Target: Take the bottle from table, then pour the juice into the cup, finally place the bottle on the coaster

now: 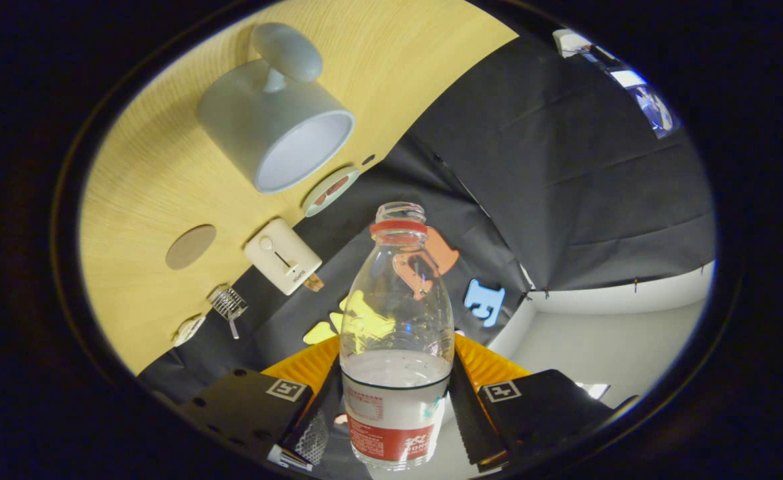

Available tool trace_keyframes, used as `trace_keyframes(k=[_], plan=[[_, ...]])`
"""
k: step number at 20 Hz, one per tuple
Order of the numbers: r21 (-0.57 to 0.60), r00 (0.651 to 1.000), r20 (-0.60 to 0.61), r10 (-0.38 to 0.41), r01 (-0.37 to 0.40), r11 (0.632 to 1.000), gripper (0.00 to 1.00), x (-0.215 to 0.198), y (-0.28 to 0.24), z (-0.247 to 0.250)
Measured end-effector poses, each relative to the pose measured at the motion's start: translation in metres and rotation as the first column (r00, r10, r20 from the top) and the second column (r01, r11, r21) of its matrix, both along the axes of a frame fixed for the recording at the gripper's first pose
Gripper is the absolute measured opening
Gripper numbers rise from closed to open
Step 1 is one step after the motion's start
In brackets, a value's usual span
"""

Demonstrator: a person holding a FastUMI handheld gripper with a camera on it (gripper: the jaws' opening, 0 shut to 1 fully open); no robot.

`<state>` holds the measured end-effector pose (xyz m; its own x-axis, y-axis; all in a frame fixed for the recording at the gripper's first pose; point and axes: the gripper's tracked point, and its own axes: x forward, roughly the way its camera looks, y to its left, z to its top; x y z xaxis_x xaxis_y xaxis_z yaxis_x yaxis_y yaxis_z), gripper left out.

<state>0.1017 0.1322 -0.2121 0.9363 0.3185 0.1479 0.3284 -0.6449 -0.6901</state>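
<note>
My gripper [396, 427] is shut on a clear plastic bottle [396, 313], both fingers pressing its labelled lower body. The bottle has a red neck ring and no cap, and white liquid fills about its lower third. The whole scene is rolled sideways: the wooden table [144, 200] rises up the left. On it a grey cup [274, 127] with a rounded handle lies beyond the bottle's neck and to its left, its open mouth turned toward me. A round brown coaster [191, 247] lies flat on the wood, nearer than the cup and further left.
Between coaster and bottle stands a small white box-like appliance [282, 257]. A small oval dish [330, 191] sits at the table's edge below the cup. A little metal strainer [229, 303] and a white item [188, 330] lie nearer. Black cloth wall lies beyond.
</note>
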Motion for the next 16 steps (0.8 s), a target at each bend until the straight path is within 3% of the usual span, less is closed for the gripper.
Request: trace_keyframes(k=[6,11,16], plan=[[0.028,1.000,-0.004,-0.016,0.017,0.999,0.81,0.006,-0.007,-0.009],[0.111,1.000,-0.012,0.002,0.000,0.994,0.81,0.004,-0.007,-0.005],[0.187,0.999,-0.025,-0.028,0.032,0.982,0.81,0.006,-0.020,-0.006]])
